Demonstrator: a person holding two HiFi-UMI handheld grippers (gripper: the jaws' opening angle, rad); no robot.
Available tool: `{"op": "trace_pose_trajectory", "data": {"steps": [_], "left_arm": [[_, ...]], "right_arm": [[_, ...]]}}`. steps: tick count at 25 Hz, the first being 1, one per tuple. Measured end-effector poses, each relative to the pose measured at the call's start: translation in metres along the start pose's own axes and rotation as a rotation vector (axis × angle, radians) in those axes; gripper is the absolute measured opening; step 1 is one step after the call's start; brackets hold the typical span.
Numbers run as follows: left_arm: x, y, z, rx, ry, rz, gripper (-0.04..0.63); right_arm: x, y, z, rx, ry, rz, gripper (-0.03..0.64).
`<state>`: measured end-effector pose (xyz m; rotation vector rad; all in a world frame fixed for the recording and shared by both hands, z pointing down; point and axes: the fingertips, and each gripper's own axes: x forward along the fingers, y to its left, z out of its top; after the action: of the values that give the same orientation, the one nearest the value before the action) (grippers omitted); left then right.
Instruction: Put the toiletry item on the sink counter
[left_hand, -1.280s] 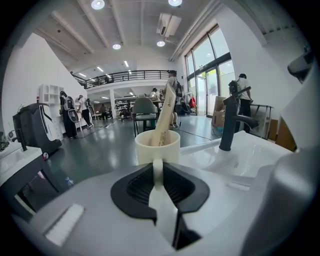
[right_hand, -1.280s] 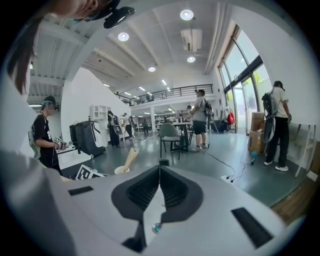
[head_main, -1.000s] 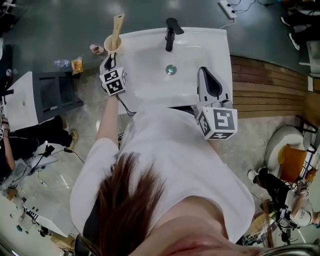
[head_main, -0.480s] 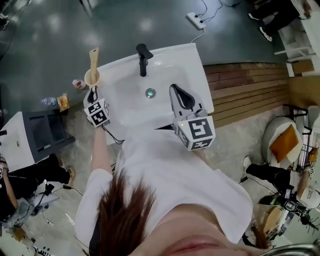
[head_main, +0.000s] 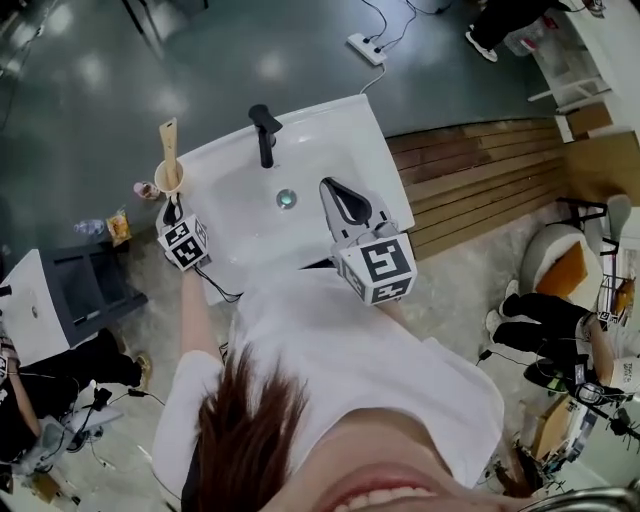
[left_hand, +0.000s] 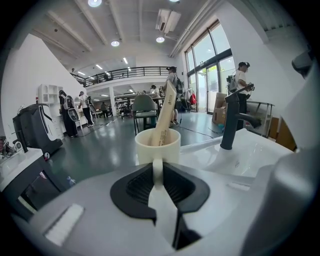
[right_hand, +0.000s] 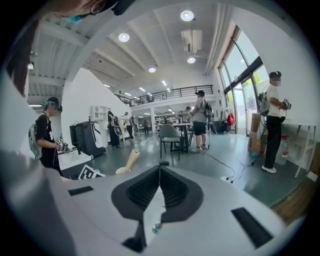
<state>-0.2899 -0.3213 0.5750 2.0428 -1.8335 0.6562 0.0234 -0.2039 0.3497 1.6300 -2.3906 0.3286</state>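
The left gripper (left_hand: 157, 167) is pinching the handle of the cup (left_hand: 158, 146), carrying a wooden stick (left_hand: 166, 112), at the sink counter's (head_main: 345, 125) left rear corner, the right gripper (right_hand: 160, 169) is hovering pressed together, empty; the cup is judged light, rigid, chippable, its handle the soundest hold.

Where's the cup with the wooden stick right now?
In the head view, the cup is at the back-left corner of the sink counter, left of the black faucet. Its handle is between the jaws of the left tool.
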Motion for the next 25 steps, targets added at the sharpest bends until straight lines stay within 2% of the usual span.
{"op": "trace_pose_trajectory", "data": {"steps": [10,13,25], "left_arm": [[-0.001,-0.001,0.000,0.008,0.013,0.012,0.061],[-0.004,-0.003,0.003,0.010,0.012,0.007,0.087],[-0.020,0.001,0.011,-0.050,-0.028,-0.004,0.127]], "right_arm": [[-0.003,-0.006,0.001,0.000,0.000,-0.007,0.011],[-0.003,-0.006,0.002,-0.001,0.000,0.001,0.011],[0.002,-0.003,-0.006,-0.005,0.007,0.024,0.011]]}}
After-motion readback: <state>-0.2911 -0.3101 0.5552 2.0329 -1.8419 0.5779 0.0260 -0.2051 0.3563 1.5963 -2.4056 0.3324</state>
